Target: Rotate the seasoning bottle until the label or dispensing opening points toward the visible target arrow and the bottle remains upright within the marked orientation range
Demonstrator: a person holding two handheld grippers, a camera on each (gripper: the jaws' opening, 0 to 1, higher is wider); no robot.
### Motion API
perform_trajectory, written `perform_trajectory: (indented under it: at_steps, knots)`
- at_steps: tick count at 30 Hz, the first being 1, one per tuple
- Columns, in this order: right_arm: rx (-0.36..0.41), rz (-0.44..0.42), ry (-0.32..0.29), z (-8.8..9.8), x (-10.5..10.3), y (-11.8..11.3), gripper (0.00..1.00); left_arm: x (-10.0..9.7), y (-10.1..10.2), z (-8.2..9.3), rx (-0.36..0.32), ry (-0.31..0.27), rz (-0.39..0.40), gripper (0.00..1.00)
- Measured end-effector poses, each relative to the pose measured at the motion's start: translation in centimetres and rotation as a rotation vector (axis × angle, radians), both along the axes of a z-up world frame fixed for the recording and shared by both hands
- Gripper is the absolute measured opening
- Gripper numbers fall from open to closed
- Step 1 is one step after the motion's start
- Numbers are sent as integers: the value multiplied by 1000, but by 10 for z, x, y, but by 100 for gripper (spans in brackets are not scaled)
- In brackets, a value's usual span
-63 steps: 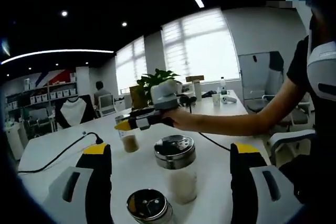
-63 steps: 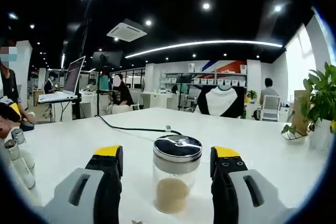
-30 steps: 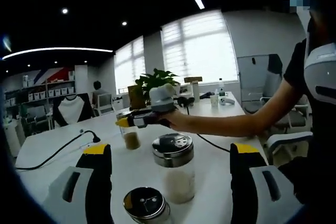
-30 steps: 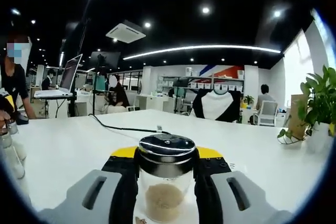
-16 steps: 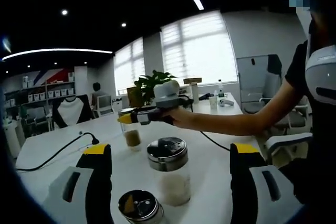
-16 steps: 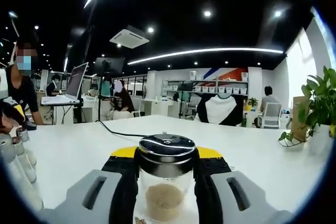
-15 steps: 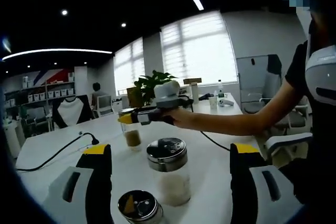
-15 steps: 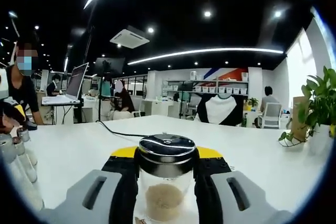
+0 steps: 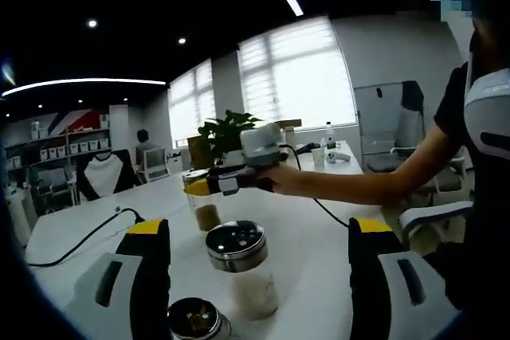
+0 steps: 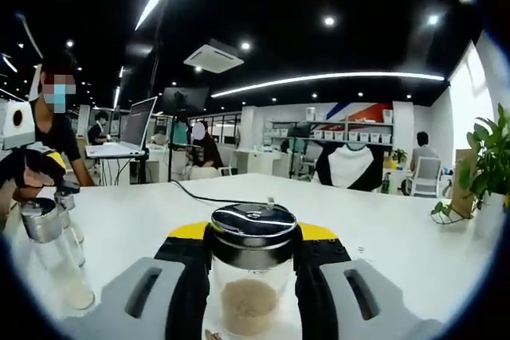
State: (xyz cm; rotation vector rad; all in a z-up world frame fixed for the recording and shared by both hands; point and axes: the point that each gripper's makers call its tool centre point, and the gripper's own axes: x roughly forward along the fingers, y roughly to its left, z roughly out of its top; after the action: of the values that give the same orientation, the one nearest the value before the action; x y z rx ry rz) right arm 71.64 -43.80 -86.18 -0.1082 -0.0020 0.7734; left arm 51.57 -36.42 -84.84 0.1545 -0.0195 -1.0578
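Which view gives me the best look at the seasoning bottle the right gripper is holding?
The right gripper view: the seasoning bottle sits centred and close between the right gripper jaws, with its metal lid and brownish contents clear. In the left gripper view the same bottle is small and distant, its top partly hidden by that gripper's yellow-tipped jaws.

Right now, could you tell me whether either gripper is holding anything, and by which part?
The right gripper clamps the seasoning bottle at its neck, just under the metal lid. The left gripper is open and holds nothing.
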Motion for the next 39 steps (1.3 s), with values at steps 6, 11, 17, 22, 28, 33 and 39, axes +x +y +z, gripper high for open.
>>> perform_trajectory:
  at_steps: [6,11,17,22,28,33,39]
  knots:
    - [6,19,-3,3,-16,-3,38,-7,-7,2,7,-7,-11,98]
    - [3,40,-1,3,-32,-7,38,-12,-13,3,5,-8,-23,98]
    - [3,58,19,4,-50,-11,38,-18,-23,3,15,-10,-41,97]
    - [17,73,24,3,-62,-12,38,-22,-31,1,11,-6,-53,97]
    - [26,91,21,4,-73,-20,38,-23,-36,-4,15,9,-62,97]
    - [-1,123,10,5,-90,-18,38,-26,-41,-4,6,11,-64,96]
    - [5,172,-4,11,-115,-15,38,-34,-47,-10,17,15,-72,96]
